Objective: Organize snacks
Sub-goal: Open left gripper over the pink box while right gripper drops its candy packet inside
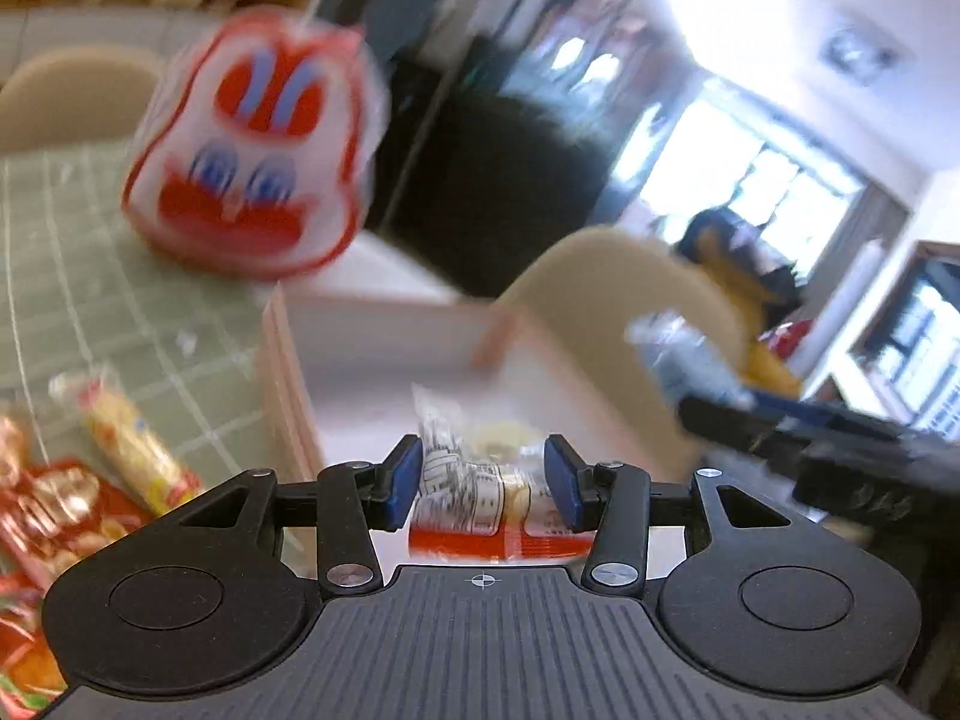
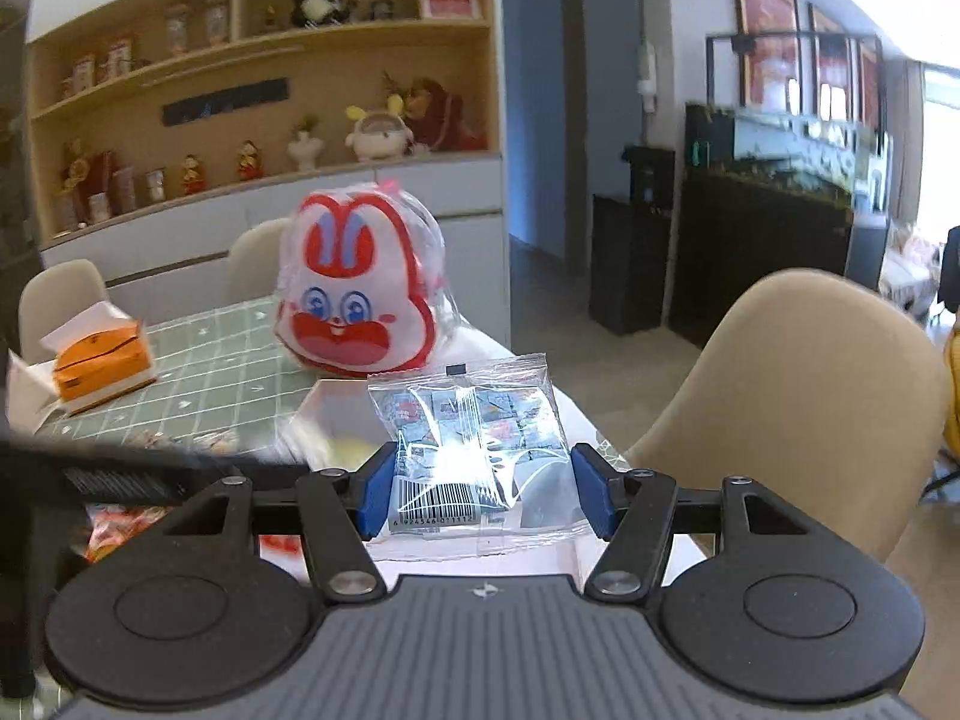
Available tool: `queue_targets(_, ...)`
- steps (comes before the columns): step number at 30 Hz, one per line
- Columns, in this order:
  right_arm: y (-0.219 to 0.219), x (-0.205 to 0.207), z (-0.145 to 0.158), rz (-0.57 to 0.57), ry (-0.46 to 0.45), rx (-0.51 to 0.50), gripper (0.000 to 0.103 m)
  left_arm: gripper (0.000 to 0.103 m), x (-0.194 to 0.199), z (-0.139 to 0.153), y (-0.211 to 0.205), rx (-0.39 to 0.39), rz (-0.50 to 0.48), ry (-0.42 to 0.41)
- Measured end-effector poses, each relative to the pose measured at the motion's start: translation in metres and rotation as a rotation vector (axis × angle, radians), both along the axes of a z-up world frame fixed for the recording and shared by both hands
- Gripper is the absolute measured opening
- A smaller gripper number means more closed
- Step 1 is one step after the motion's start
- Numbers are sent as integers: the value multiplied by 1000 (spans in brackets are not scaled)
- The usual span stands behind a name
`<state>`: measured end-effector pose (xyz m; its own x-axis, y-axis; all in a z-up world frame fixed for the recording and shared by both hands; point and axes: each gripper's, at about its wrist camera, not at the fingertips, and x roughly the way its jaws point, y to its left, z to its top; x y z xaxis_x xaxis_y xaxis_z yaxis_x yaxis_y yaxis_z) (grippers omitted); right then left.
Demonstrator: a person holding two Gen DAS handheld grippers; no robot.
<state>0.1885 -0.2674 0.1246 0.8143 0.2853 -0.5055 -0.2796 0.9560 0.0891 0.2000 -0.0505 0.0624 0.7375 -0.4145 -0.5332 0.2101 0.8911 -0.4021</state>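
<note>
Left wrist view, heavily motion-blurred. Far left, on the green gridded table mat (image 1: 120, 324): a heap of red-wrapped snacks (image 1: 54, 510) and, just beside it, a long yellow snack stick in clear wrap (image 1: 135, 450). Further back on the mat, a red-and-white rabbit-faced bag (image 1: 258, 150), upright. Right of the mat, a shallow white tray with pale wooden rim (image 1: 288, 396). Centre foreground: left gripper (image 1: 486, 483), blue pads clamped on a small clear-and-red snack packet (image 1: 480, 504), held above the tray's near edge; packet squeezed between both pads. Behind it, a beige chair back (image 1: 624, 300). Far right: the other gripper's dark body entering, blurred.

Right wrist view, sharper. Far left on the mat: an orange tissue box (image 2: 102, 366) with white paper sticking out. Lower left: dark blurred bar of the left gripper crossing the frame, red wrappers beneath it. Centre: same rabbit-faced bag (image 2: 354, 294) standing at the far side of the white tray (image 2: 336, 402). Foreground: right gripper (image 2: 483, 492), blue pads pressed against both sides of a clear packet of small wrapped candies (image 2: 474, 438), barcode at its lower left, packet upright and lifted over the tray's right part. Right: beige chair back (image 2: 810, 396). Contents of tray under the packet hidden.
</note>
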Motion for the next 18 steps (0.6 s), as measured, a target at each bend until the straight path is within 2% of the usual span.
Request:
queue_targets(2,5,24,-7,-13,52,13,61,50,5,-6,4,-34,3,7)
queue_targets(5,15,58,-22,-35,127,25,62,50,-3,0,19,-89,1,-33)
queue_targets(9,31,89,-41,-24,207,30,65,50,-23,13,56,-69,46,-73)
queue_targets(11,35,89,-43,-30,210,39,70,50,-31,15,83,-37,93,-68)
queue_targets(14,40,77,-41,-26,196,58,71,50,-45,12,133,1,180,-55)
queue_targets(18,56,46,-38,28,160,43,71,50,-67,6,208,20,371,-75)
